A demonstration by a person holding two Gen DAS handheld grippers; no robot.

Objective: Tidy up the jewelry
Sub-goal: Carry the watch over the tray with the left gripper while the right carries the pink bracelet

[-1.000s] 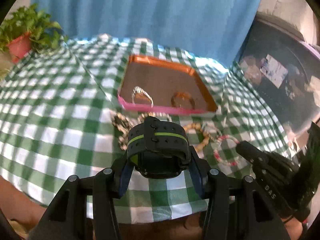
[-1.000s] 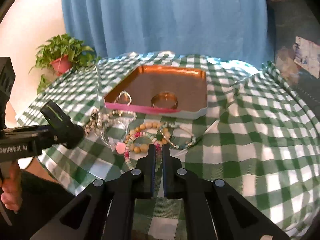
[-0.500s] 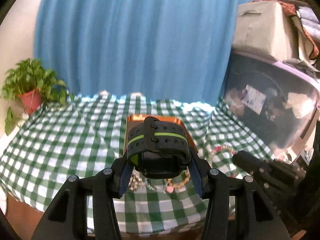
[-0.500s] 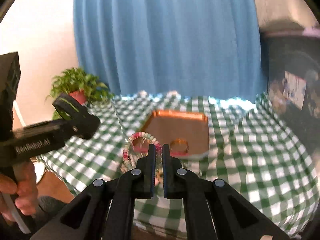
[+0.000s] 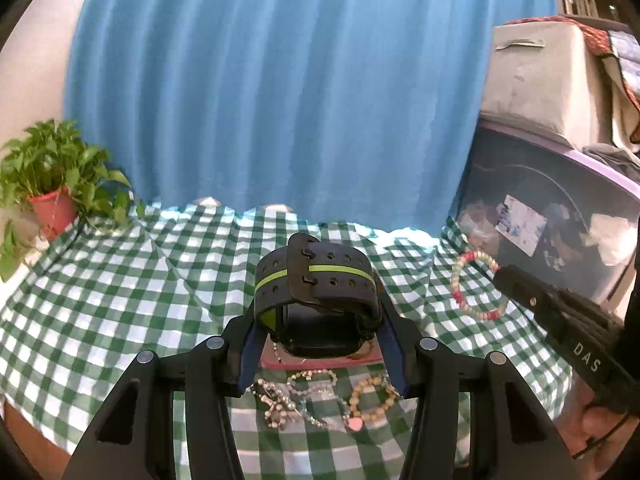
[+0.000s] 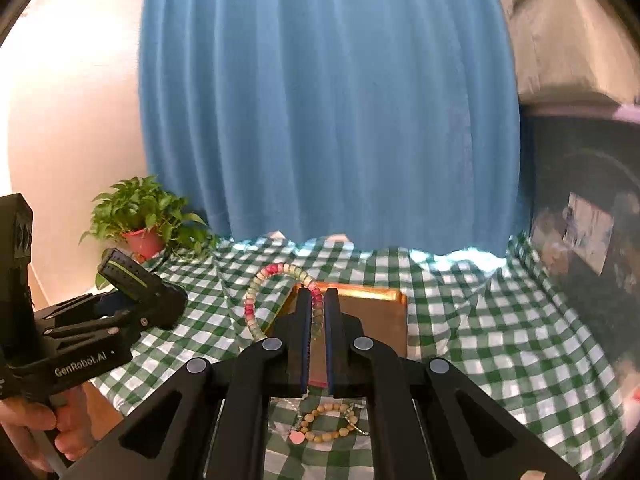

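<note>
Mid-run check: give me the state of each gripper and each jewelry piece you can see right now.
left gripper: shut on the black watch, held up.
black watch: strap buckled, clamped, off the table.
right gripper: shut on the pink-green bead bracelet.
pink-green bead bracelet: lifted, loop hanging free.
wooden bead bracelet: lying on the cloth, with a pink heart charm.
tray: on the table, contents mostly hidden.

Bright daylight, glare at left, fisheye-warped edges, blurred right side.
</note>
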